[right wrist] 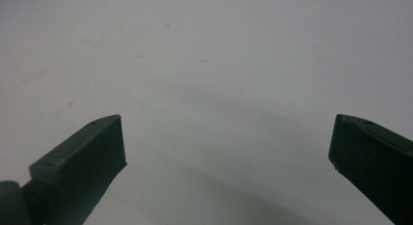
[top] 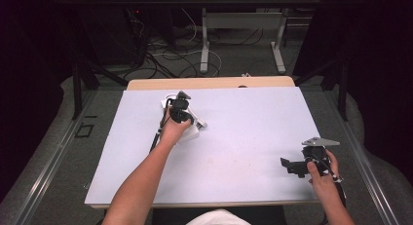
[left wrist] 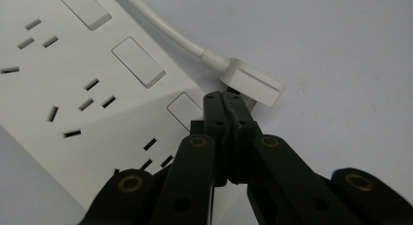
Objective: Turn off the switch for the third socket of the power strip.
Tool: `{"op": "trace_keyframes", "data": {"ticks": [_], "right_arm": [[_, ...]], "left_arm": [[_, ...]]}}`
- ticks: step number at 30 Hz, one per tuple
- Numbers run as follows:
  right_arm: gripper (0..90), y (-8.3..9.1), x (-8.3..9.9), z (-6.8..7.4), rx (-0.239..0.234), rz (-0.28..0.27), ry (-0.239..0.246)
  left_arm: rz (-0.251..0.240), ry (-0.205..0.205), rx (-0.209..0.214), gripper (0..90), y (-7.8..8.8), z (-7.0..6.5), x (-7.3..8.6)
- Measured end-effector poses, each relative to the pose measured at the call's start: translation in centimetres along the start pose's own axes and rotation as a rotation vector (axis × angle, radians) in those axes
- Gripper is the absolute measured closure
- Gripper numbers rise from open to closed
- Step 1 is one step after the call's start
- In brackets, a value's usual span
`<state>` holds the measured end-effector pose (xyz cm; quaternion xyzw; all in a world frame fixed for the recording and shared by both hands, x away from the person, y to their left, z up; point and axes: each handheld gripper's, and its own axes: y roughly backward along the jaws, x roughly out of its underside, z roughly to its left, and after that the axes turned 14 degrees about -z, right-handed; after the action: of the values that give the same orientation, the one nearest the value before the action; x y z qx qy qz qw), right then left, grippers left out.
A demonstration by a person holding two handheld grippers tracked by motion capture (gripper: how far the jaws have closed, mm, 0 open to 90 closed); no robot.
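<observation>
Plug [left wrist: 252, 85], white, flat, corded, lying on table [top: 243, 137] at power strip's [left wrist: 73, 88] edge, eleven o'clock; left gripper [left wrist: 228, 101] pressed together, tips touching it; right gripper [right wrist: 226, 142] spread, idle at four o'clock; step: positioning plug; next calls for seating it in a socket.

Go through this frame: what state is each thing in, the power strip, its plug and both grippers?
Power strip: lying flat on the table, sockets in view empty.
Plug: unplugged, lying beside the strip, its cable attached.
Left gripper: shut, tips at the plug.
Right gripper: open, nothing between the jaws, over bare table.
</observation>
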<state>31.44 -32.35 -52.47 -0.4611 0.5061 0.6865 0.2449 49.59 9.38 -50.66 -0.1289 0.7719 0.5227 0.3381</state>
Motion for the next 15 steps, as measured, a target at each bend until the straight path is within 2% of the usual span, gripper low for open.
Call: {"op": "trace_keyframes", "data": {"ticks": [10, 15], "right_arm": [[0.0, 0.00, 0.02, -0.05, 0.002, 0.003, -0.005], [0.0, 0.01, 0.02, -0.08, 0.000, 0.003, -0.005]], "left_arm": [[-0.002, 0.014, -0.012, 90.0, -0.36, 0.23, 0.34], [0.001, 0.007, -0.008, 90.0, -0.28, 0.40, 0.36]]}}
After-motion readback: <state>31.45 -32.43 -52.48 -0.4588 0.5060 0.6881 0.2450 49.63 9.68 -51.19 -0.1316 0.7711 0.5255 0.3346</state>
